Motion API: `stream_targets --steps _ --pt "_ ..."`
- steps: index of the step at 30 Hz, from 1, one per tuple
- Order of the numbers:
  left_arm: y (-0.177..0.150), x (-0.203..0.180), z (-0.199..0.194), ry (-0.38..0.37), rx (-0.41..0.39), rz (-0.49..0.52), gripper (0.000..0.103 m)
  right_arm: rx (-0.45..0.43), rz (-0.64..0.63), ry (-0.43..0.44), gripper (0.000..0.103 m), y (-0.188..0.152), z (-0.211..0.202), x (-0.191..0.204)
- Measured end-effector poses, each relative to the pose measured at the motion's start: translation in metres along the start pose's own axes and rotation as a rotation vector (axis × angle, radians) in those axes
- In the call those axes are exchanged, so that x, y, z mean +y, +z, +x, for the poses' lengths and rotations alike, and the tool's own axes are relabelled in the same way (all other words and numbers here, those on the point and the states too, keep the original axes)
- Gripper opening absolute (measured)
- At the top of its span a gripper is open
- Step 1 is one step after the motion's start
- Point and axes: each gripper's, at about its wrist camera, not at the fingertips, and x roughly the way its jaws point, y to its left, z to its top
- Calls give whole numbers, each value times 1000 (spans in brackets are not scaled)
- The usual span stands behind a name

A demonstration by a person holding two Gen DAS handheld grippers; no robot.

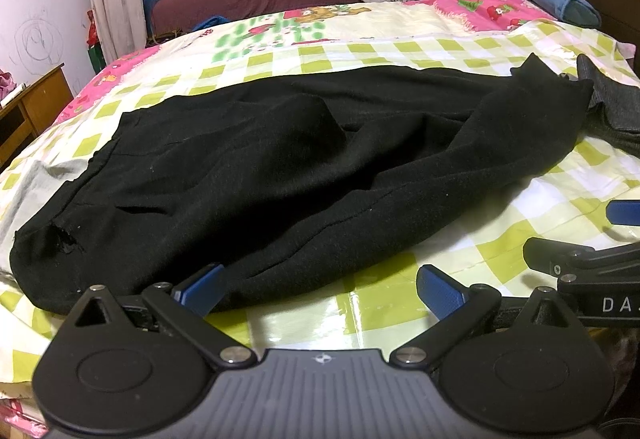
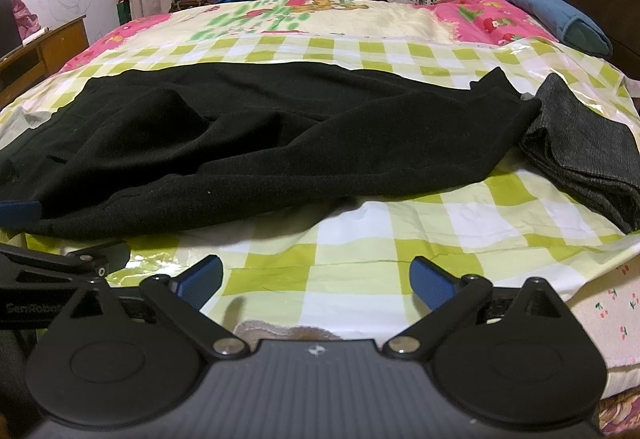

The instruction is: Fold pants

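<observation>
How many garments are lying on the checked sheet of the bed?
2. The black pants are spread across the middle of the checked sheet. A folded dark grey garment lies at their right end. More could be hidden beyond the frame edges.

The pants (image 2: 256, 143) lay across the bed (image 2: 400, 239), with a folded garment (image 2: 580, 151) just beside them on the right. A pillow (image 2: 560, 15) sat behind, far right. Both grippers were at the near edge, left (image 1: 320, 289) beside right (image 2: 316, 279).
</observation>
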Motion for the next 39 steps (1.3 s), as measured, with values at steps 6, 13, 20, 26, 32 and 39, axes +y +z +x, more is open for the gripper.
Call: stream_targets --steps 6,13,20,26,32,39 --pt "0 -1 1 -1 1 -1 103 3 3 1 97 1 0 0" --pt "0 -1 1 -1 1 -1 103 4 3 1 96 2 -1 -1" --pt "6 14 -4 13 -17 -46 103 -31 -39 33 96 14 -3 8" --pt "12 53 -18 81 -69 -68 103 -62 -136 97 96 37 4 36" --pt "5 120 -21 254 -88 -110 103 -75 -296 200 96 52 22 88" --pt "8 187 22 331 -25 -200 103 -64 -428 278 96 67 57 142"
